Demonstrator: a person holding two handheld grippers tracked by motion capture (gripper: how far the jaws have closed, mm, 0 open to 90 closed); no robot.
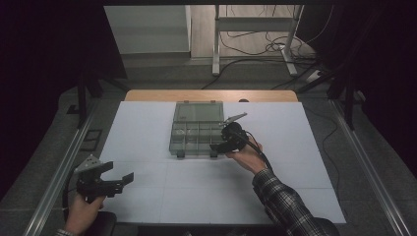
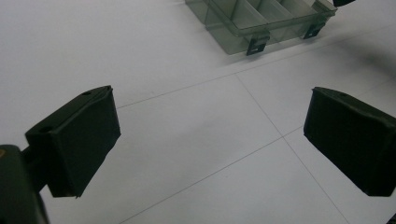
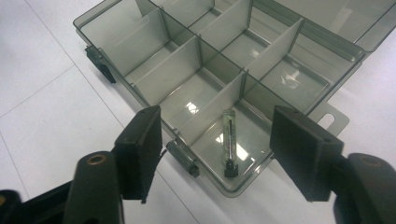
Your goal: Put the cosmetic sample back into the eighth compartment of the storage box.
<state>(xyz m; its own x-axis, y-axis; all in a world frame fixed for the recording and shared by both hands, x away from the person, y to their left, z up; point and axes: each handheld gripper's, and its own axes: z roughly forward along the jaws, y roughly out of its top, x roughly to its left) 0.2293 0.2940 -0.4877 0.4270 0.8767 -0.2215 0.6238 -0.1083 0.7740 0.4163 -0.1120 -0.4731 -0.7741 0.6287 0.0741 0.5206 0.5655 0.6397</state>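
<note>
The right gripper point(image 3: 215, 154), jaws spread, is hovering over the near right corner of the open compartment box point(image 1: 196, 129), where a slim clear tube point(image 3: 228, 140) is lying. The left gripper point(image 1: 115, 178), jaws spread, is hanging near left over the white table point(image 1: 162, 196). No writing is legible.

A compartment box point(image 1: 197, 132) is set at the middle of the table point(image 1: 147, 128), toward its far edge, with its lid point(image 1: 198, 110) laid open behind it. A slim tube point(image 3: 229, 140) is lodged in the box's near right corner compartment. The right tongs point(image 1: 221, 143) are held just above that corner. The left tongs point(image 1: 119, 182) are held over the table's near left corner, well apart from the box.
</note>
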